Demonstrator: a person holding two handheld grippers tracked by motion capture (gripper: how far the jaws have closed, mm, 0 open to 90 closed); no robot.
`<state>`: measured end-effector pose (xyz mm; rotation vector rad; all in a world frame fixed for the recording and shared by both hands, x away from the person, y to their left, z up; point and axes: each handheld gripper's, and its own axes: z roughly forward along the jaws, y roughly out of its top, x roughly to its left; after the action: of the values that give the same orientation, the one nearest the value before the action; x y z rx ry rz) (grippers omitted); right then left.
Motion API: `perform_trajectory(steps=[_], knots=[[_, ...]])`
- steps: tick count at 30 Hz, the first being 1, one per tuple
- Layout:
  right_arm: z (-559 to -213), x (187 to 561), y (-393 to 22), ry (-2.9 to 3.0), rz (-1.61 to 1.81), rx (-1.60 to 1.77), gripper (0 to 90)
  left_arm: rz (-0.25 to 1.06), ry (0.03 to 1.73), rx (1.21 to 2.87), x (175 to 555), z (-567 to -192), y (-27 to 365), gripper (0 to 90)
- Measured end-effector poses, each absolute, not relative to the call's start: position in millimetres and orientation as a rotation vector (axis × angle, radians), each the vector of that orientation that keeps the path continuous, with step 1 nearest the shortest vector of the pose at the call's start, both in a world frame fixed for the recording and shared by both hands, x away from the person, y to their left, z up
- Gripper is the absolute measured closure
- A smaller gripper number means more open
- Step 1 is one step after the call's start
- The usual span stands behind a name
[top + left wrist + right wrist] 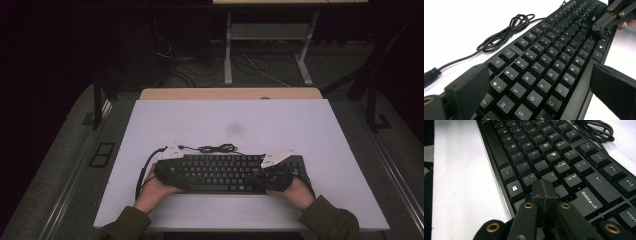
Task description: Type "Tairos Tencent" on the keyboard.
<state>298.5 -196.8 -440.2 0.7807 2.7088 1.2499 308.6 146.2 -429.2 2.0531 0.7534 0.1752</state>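
A black keyboard lies flat near the front of the white table, its coiled cable bunched behind it. My left gripper is at the keyboard's left end. In the left gripper view its jaws stand wide apart over the keyboard, one above the far key rows, the other off the near edge, and neither pad presses on it. My right gripper is at the right end. Its fingertips are shut together just over the keys near the Windows key, with nothing between them.
The table has a faint dark smudge in the middle and open white surface behind and beside the keyboard. A wooden edge borders the far side. Beyond it stand metal desk legs and floor cables.
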Motion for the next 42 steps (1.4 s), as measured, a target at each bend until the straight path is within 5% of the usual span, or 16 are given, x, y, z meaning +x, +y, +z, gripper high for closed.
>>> perform_trajectory(steps=[18,31,42], knots=[[-431.6,300.9,-200.4,2.667,1.341,0.788,83.3,0.169,0.723,2.038,307.7,-428.7,153.8,3.5],[-423.5,314.5,-194.3,2.565,1.453,0.839,38.2,0.176,0.725,2.034,307.7,-427.9,154.9,6.3],[-421.8,327.6,-181.5,2.496,1.487,0.878,25.1,0.184,0.729,2.025,307.9,-427.8,160.2,14.3]])
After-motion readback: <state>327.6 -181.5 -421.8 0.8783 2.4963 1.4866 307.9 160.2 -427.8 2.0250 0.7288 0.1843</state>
